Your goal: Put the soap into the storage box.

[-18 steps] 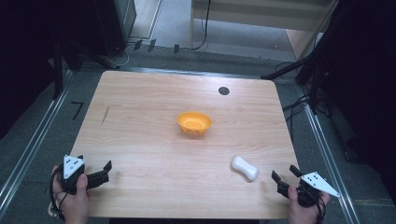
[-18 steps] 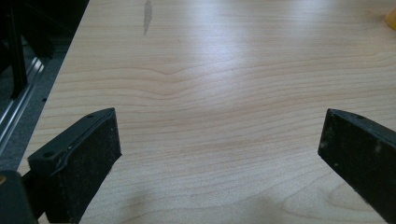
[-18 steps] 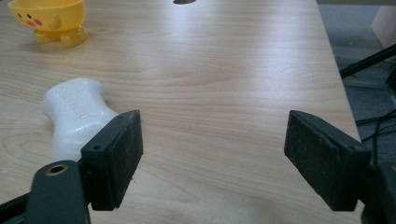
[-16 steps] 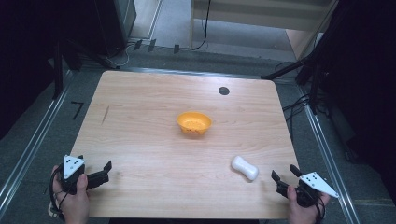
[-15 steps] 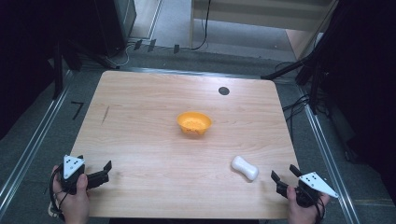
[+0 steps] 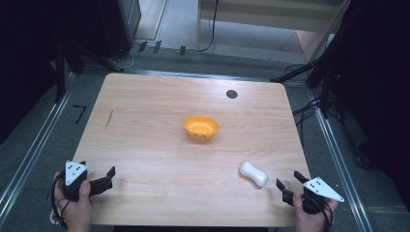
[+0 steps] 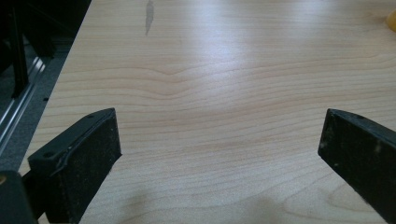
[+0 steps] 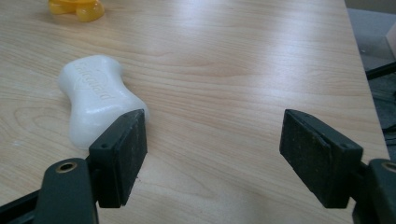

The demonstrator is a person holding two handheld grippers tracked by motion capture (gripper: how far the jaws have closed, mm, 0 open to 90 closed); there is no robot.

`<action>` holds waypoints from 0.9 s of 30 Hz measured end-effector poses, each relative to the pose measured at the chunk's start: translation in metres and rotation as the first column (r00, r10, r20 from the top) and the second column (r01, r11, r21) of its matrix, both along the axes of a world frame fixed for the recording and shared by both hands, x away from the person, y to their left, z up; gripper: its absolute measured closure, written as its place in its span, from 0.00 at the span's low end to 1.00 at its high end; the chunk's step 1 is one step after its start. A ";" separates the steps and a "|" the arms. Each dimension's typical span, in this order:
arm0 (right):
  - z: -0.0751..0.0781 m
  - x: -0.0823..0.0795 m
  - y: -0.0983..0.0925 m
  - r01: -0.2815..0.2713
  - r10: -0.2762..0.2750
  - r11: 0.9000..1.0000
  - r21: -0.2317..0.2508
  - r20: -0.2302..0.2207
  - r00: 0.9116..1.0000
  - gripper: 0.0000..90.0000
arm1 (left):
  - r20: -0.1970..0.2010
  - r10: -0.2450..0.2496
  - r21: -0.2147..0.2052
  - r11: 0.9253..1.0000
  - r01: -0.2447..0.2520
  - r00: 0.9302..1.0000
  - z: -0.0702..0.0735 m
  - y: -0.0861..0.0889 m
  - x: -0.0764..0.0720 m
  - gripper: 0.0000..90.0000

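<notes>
An orange bowl (image 6: pixel 200 127) sits mid-counter (image 6: pixel 145 145); the right gripper view cuts it off at the top edge. A white soap bar (image 6: pixel 253 174), its embossed lettering unreadable, lies nearer than the bowl, beside the right gripper (image 6: pixel 291 183). That gripper and the left gripper (image 6: pixel 107 177) both gape empty, well apart.

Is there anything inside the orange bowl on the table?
From the high view, the orange bowl looks empty: only its own orange inside shows. The near inner wall is hidden by the rim, so something small there cannot be excluded.
</notes>
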State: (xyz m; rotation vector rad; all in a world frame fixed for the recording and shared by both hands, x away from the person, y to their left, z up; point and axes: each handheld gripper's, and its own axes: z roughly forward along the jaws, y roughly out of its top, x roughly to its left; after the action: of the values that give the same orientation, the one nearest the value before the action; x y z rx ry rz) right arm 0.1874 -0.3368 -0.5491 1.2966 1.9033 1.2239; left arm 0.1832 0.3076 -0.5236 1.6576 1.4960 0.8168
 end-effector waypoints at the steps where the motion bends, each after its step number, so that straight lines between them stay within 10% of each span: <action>1: 0.000 0.000 0.000 -0.009 0.009 1.000 0.003 -0.004 1.000 0.28 | -0.001 -0.003 0.003 1.000 0.003 1.000 0.000 0.000 0.000 0.00; 8: 0.008 0.002 0.006 -0.078 0.076 0.994 -0.081 -0.028 0.997 0.29 | -0.003 -0.006 0.008 1.000 0.006 1.000 0.000 -0.001 0.000 0.00; 27: 0.038 0.029 0.022 -0.280 0.244 0.931 -0.236 -0.170 0.955 0.30 | -0.006 -0.012 0.008 1.000 0.012 1.000 0.000 -0.001 0.000 0.00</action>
State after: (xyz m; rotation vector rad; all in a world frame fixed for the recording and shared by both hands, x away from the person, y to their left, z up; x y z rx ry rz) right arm 0.2161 -0.3147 -0.5109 1.0368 2.3086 0.9844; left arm 0.1835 0.3062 -0.5237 1.6741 1.4874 0.8129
